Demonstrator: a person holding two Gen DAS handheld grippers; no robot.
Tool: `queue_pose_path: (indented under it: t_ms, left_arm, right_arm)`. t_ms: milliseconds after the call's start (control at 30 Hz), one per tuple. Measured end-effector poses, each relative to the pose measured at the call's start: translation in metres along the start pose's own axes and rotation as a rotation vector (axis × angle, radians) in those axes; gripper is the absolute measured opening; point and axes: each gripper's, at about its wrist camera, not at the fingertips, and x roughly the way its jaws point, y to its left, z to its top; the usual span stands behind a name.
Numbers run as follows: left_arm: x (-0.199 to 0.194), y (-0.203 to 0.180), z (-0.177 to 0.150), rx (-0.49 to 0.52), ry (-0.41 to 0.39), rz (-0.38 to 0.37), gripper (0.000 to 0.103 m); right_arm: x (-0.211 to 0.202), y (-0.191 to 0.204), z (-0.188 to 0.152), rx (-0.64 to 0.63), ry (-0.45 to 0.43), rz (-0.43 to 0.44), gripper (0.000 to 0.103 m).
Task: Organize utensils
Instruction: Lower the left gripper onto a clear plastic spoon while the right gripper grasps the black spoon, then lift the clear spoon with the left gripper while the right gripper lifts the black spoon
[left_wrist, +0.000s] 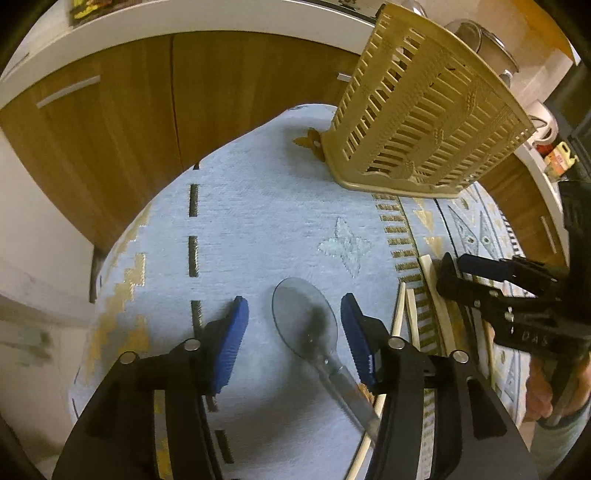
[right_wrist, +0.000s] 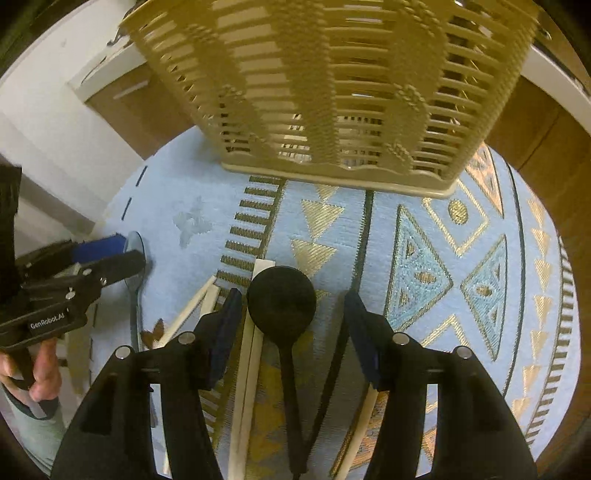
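Black left gripper (right_wrist: 122, 254) reads "GenRobot.AI" — parted over spoon (left_wrist: 304, 325); right gripper (right_wrist: 291, 314) gapes too.

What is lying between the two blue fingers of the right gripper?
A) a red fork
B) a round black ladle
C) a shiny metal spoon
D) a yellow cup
B: in the right wrist view, the round black ladle lies on the light blue patterned rug, its bowl between the open fingers of the right gripper. The shiny metal spoon lies by the left gripper instead.
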Motion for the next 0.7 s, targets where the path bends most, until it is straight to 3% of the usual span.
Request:
queue_pose_path:
  t_ms: [367, 533, 667, 700]
  left_arm:
    - [0.013, -0.036, -0.008, 0.122, -0.055, 0.224, 0.048]
    - [0.011, -0.042, -0.011, 0.175, -0.055, 0.216, 0.035]
    - [0.009, -0.045, -0.016, 0.211, -0.051, 0.197, 0.031]
    - [0.008, -0.045, -0.017, 0.217, -0.052, 0.189, 0.031]
  right_arm:
    - [0.007, 0.019, -0.005, -0.11, 0.007, -0.052, 0.054]
    - [0.014, 0.033, -0.009, -0.118, 0.01, -0.077, 0.053]
    - [0.015, 0.04, -0.011, -0.111, 0.01, -0.064, 0.034]
    - [0.015, 0.041, -0.011, -0.106, 0.012, -0.065, 0.034]
